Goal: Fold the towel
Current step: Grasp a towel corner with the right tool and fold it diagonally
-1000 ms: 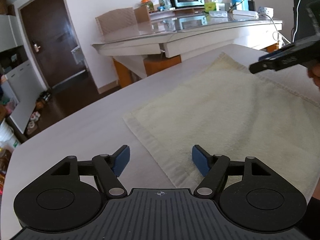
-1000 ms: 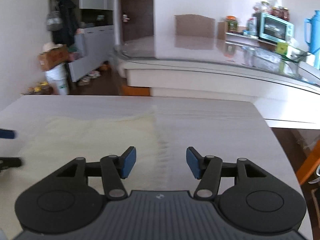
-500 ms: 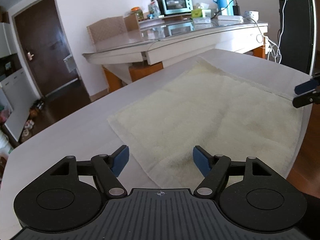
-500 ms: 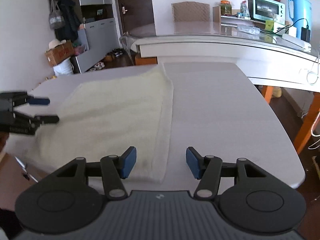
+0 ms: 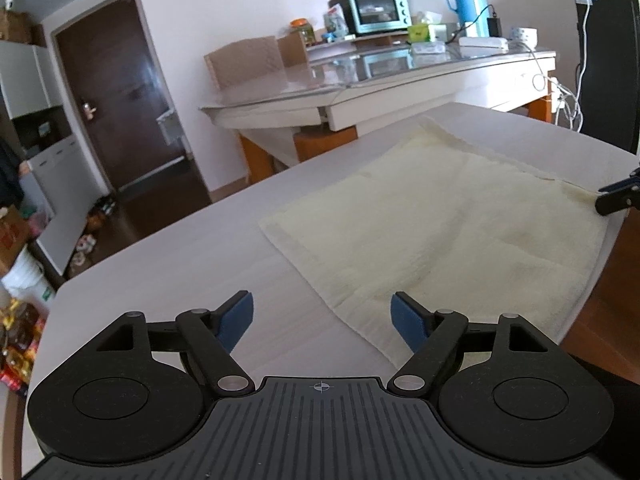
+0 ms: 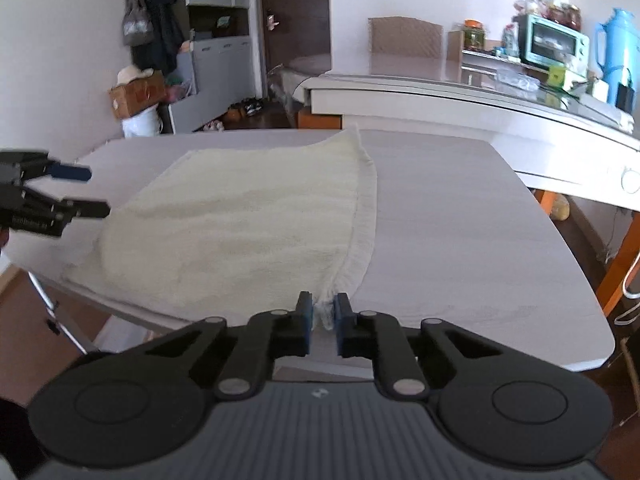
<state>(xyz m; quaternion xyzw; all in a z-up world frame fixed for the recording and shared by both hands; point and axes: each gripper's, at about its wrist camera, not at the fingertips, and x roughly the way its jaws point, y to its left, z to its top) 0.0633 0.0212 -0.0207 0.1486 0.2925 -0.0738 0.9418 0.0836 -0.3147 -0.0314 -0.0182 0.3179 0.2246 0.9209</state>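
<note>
Right gripper (image 6: 321, 312) pinches towel (image 6: 240, 224) corner at 6 o'clock. Left gripper (image 5: 322, 314) spread wide, near corner unclamped; should close fully on the hem before lifting.

The right gripper (image 6: 321, 312) is now closing its jaws on the near corner of the towel (image 6: 240, 220), where half a second ago they were standing wide apart above the hem; the pinched corner is bunching up between the blue pads (image 6: 305, 312). The left gripper (image 5: 322, 316) is drawing back toward the opposite near corner, its jaws remaining spread, so more of the tabletop (image 5: 168, 272) is coming into its view. In the left wrist view the right gripper (image 5: 614, 196) is dropping to the towel's (image 5: 440, 224) edge.
</note>
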